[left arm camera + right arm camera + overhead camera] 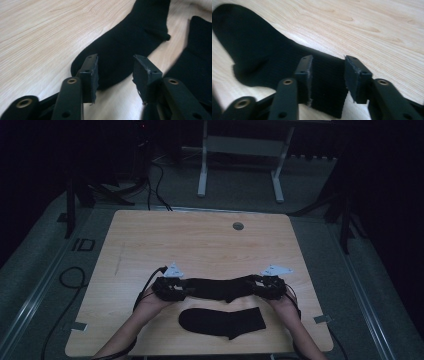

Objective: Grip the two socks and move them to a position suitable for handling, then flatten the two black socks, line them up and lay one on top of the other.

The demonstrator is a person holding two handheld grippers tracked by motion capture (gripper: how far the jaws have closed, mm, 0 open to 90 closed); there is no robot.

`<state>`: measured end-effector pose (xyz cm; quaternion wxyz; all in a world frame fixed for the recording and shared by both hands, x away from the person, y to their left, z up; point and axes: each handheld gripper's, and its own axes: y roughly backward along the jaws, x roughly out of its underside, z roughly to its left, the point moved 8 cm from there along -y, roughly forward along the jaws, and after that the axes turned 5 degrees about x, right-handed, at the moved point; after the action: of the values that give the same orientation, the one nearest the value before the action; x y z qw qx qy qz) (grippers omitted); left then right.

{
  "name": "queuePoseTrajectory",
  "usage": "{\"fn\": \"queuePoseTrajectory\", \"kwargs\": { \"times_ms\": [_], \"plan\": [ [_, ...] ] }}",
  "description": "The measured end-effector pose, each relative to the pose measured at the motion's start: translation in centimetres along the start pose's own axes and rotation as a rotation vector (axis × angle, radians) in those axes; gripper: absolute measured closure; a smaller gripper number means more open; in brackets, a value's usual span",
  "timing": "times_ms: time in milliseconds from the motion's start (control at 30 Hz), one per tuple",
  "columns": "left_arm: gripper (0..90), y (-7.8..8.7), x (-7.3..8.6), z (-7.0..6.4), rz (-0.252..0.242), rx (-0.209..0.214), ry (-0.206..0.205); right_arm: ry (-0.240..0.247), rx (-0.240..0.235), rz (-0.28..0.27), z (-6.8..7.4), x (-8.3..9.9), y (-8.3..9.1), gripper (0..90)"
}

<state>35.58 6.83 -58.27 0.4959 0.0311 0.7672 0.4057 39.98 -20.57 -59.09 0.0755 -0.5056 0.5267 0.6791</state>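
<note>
On the wooden worktop (150, 245), I have my left tool (115, 71) and right tool (328, 75) spread wide, jaws apart over opposite ends of the far black sock (220, 288), gripping nothing. The near black sock (222, 321) lies flat just beside it, toward me.

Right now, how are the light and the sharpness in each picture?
High view: dim, with the room around the table nearly black, so the two black socks, the far sock and the near sock, show little detail. Left gripper view: bright, with the far sock's toe soft and the jaws sharper. Right gripper view: bright, wood grain clear, and the sock's ribbed cuff slightly blurred.
</note>
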Motion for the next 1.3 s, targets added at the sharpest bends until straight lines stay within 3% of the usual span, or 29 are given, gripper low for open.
{"fn": "queuePoseTrajectory", "kwargs": {
  "times_ms": [100,200,300,400,533,667,900,1067,1200,1300],
  "plan": [
    [52.8,0.9,0.7,-0.6,0.002,0.011,0.022,-0.004,0.0,-0.004,0.1,0.0,0.8,54.0],
    [45.2,1.5,1.5,-1.5,0.013,0.034,0.036,-0.042,-0.031,0.003,0.8,1.0,2.5,50.8],
    [42.9,1.9,2.5,-2.2,0.041,0.018,0.044,-0.017,-0.032,0.03,1.6,2.2,3.6,51.0],
    [43.7,2.0,3.3,-3.3,0.049,0.033,0.057,0.005,-0.038,0.062,2.4,3.7,4.3,52.9],
    [45.1,1.5,4.7,-4.3,0.084,0.047,0.06,-0.008,-0.058,0.092,3.4,5.2,5.1,52.8],
    [48.5,1.0,6.0,-4.3,0.108,0.035,0.081,0.011,-0.05,0.123,4.1,6.7,5.5,52.5],
    [55.1,0.8,6.7,-4.2,0.124,0.01,0.061,-0.009,-0.035,0.14,4.2,7.6,5.5,56.0],
    [66.1,0.7,6.8,-4.7,0.124,0.017,0.027,0.006,-0.031,0.132,4.8,7.8,5.8,68.9],
    [80.5,0.6,6.9,-4.9,0.127,0.029,0.036,0.023,-0.039,0.134,5.0,7.7,5.7,79.0],
    [85.1,0.6,6.9,-4.9,0.122,0.03,0.039,0.019,-0.042,0.132,5.1,7.6,5.7,82.9]
  ]
}}
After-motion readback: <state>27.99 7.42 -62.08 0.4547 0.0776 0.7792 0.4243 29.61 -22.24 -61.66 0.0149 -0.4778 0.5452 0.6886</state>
